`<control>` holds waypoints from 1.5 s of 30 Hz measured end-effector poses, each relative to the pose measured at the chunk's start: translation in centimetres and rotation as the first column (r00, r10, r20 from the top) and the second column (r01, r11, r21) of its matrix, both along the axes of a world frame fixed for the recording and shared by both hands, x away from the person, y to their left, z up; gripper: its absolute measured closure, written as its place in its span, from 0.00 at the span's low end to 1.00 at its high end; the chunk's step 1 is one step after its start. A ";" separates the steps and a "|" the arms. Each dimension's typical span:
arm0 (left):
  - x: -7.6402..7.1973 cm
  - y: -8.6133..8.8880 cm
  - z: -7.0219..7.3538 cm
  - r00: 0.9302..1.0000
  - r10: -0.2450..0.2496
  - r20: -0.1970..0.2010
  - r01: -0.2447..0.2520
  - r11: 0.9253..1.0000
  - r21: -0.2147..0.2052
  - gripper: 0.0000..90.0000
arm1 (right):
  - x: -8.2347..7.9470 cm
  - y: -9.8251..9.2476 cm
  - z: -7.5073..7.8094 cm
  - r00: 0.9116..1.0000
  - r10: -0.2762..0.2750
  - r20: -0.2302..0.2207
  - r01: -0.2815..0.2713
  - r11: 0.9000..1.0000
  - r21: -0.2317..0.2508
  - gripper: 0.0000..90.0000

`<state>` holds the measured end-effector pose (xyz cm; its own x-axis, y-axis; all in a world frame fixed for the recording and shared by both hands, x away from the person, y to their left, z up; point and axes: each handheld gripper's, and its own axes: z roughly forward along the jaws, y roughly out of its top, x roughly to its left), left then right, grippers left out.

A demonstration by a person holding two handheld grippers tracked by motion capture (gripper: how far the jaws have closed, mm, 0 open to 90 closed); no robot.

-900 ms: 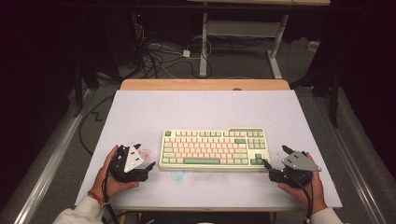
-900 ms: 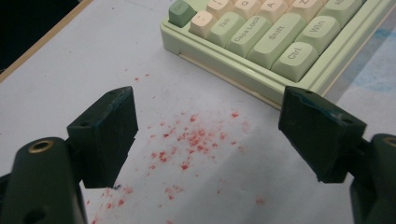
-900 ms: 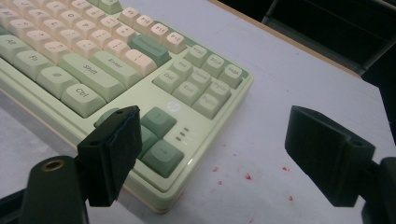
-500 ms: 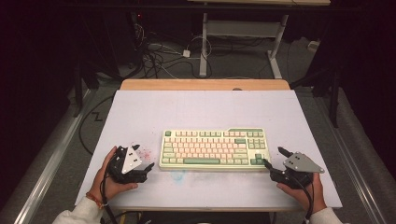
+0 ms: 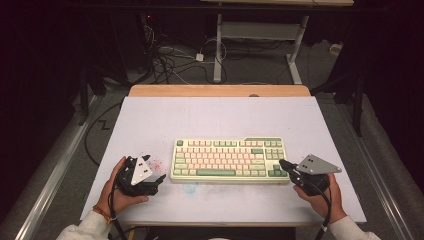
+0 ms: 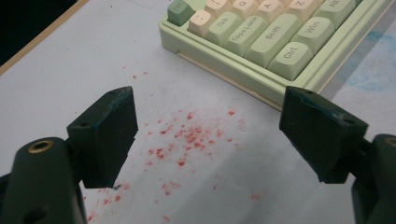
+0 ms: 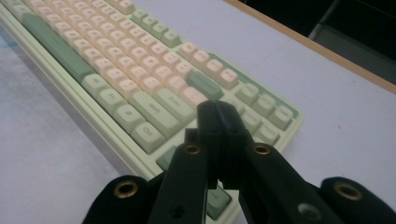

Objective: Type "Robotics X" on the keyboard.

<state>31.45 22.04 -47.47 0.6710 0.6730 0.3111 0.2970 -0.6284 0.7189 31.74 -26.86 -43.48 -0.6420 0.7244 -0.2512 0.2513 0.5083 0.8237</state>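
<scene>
Near the table's (image 5: 150, 115) front-left corner, we are holding the left gripper (image 5: 155, 181) spread wide over red specks (image 6: 191, 135); the keyboard (image 5: 230, 159) is lying mid-table; our right gripper (image 5: 284, 165), pressed together, is seemingly touching its right-hand keys.

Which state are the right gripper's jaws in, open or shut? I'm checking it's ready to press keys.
Shut. In the right gripper view, the right gripper has both black jaws pressed together, nothing between them, over the keyboard's corner.
</scene>
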 end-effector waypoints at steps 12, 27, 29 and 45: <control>0.0 0.0 -0.1 1.000 0.002 -0.008 -0.002 1.000 0.013 0.21 | 2.3 4.6 0.0 0.992 0.107 -0.063 -0.112 0.990 -0.088 1.00; -0.2 0.2 0.0 1.000 0.005 -0.027 -0.005 1.000 -0.026 0.27 | 3.9 5.8 -2.2 0.983 0.115 -0.145 -0.135 0.982 -0.134 1.00; -0.1 0.3 0.0 0.999 0.001 -0.032 -0.002 1.000 -0.027 0.31 | 3.9 5.8 -2.4 0.982 0.110 -0.155 -0.131 0.982 -0.133 1.00; 0.2 0.1 1.0 0.993 -0.056 -0.107 0.049 0.996 -0.069 0.97 | 3.9 5.5 -2.8 0.982 0.112 -0.151 -0.127 0.987 -0.099 1.00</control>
<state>31.63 22.16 -46.49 0.7333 0.6527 0.1905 0.3433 -0.5972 0.7249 35.60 -21.36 -46.31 -0.7574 0.6139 -0.2222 0.2955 0.6259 0.7217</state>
